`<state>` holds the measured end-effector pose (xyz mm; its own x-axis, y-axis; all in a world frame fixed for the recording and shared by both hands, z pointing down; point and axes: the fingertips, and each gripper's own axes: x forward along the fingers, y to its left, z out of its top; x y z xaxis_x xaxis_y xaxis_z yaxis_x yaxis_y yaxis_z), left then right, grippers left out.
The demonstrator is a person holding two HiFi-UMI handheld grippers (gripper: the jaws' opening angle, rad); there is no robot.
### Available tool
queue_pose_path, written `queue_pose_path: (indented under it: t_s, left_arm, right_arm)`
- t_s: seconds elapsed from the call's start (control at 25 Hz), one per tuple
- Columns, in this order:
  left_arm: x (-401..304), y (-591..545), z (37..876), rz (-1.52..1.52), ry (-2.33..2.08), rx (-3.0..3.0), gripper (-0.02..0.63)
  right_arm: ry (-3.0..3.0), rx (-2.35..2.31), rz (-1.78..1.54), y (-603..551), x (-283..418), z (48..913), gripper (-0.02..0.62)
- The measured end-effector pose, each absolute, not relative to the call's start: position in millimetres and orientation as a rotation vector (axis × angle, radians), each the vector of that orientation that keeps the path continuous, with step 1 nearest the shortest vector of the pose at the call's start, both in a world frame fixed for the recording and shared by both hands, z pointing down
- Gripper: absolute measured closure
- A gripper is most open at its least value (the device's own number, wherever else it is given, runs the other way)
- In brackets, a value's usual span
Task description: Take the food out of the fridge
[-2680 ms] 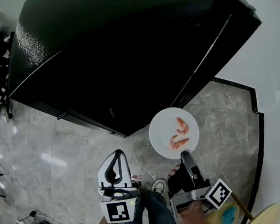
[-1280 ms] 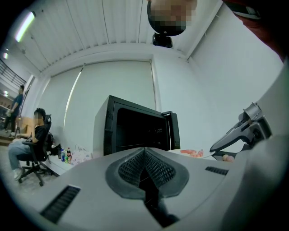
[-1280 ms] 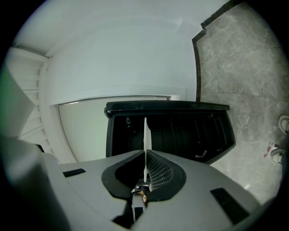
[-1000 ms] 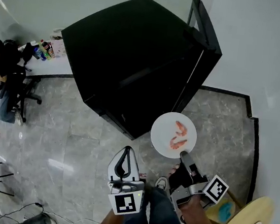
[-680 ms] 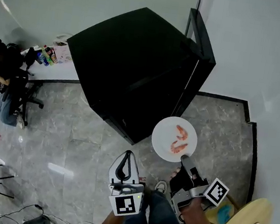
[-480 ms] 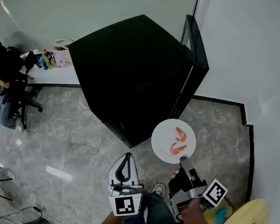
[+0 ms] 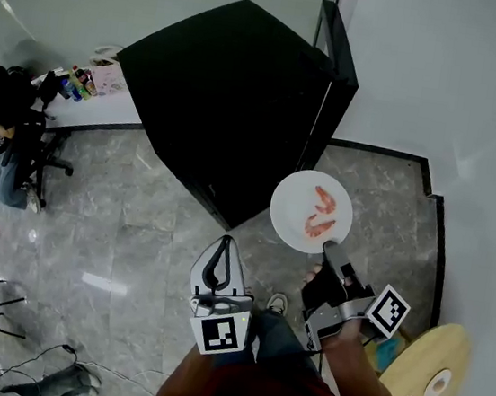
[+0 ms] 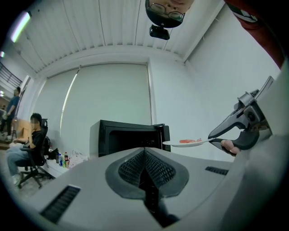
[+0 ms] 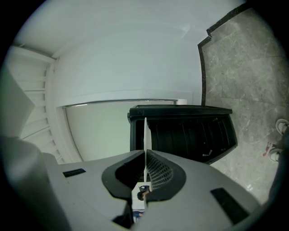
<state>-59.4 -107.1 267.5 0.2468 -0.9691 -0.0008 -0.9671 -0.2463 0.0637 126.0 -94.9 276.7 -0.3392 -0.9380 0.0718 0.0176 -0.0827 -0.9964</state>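
Prawns (image 7: 319, 227), pink, on white plate (image 7: 290, 209), right gripper (image 7: 330, 247) pinching rim, left gripper (image 7: 222, 244) closed

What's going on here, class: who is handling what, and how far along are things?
A person stands on a stone floor in front of a black fridge, with a tool in each hand. The right tool is shut on the rim of a white plate carrying two shrimp, held level over the floor beside the fridge. The left tool is shut and empty. The food is out but not yet set down.
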Motion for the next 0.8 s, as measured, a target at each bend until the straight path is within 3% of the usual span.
queue_pose_path:
  t_s: [0.8]
  left_arm:
    - [-61.9,-92.2,220.0,-0.133,-1.917,2.503,0.592]
  right_arm:
    - [1.395,-1.04,-1.561,-71.5,119.3,236.2,0.565]
